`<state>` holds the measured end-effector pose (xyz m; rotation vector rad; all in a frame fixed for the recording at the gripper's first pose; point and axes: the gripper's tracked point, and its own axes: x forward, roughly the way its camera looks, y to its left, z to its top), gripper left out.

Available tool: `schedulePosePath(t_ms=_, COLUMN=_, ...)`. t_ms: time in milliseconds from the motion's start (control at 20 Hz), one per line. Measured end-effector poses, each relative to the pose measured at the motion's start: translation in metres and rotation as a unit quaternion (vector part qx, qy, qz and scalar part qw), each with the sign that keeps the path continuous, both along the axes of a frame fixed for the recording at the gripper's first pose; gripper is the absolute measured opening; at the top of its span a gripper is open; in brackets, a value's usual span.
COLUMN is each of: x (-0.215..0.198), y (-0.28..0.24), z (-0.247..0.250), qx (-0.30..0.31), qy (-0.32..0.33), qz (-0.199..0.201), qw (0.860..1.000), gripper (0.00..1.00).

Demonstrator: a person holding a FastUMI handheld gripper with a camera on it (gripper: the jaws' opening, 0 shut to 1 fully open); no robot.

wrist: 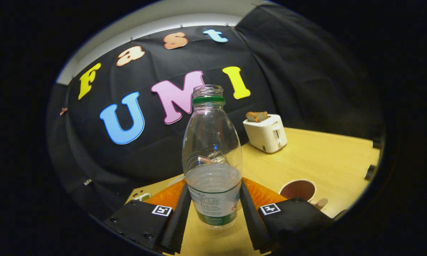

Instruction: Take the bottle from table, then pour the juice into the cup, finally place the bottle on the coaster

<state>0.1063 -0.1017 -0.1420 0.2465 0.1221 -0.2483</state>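
A clear plastic bottle [212, 142] with a green neck ring and no cap stands upright between my fingers. Clear liquid fills about its lower third, and a white and green label wraps its base. My gripper [214, 185] is shut on the bottle, one finger pressing each side at label height. I cannot tell whether its base touches the table. Right behind the bottle lies an orange ribbed coaster [167, 197], partly hidden by bottle and fingers. A cup [298, 189] with a reddish-brown inside stands just beyond my right finger.
A white toaster [266, 134] with bread slices in it stands far back on the wooden table [323, 160], near the black cloth wall. A small wooden piece [320, 203] lies beside the cup. A small white and green item [142, 196] lies left of the coaster.
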Motion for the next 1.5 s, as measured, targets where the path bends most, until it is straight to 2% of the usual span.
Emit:
schedulePosePath(t_ms=250, x=0.034, y=0.011, z=0.016, qx=-0.114, qy=-0.013, qz=-0.017, qw=0.993, gripper=0.74)
schedulePosePath(t_ms=450, x=0.060, y=0.015, z=0.007, qx=-0.184, qy=-0.004, qz=-0.020, qw=0.983, gripper=0.74)
schedulePosePath(t_ms=650, x=0.086, y=0.012, z=-0.016, qx=-0.198, qy=0.001, qz=-0.037, qw=0.979, gripper=0.75)
schedulePosePath(t_ms=1000, x=0.108, y=-0.006, z=-0.077, qx=-0.169, qy=0.021, qz=-0.079, qw=0.982, gripper=0.75)
schedulePosePath(t_ms=1500, x=0.112, y=-0.007, z=-0.115, qx=-0.165, qy=0.041, qz=-0.090, qw=0.981, gripper=0.75)
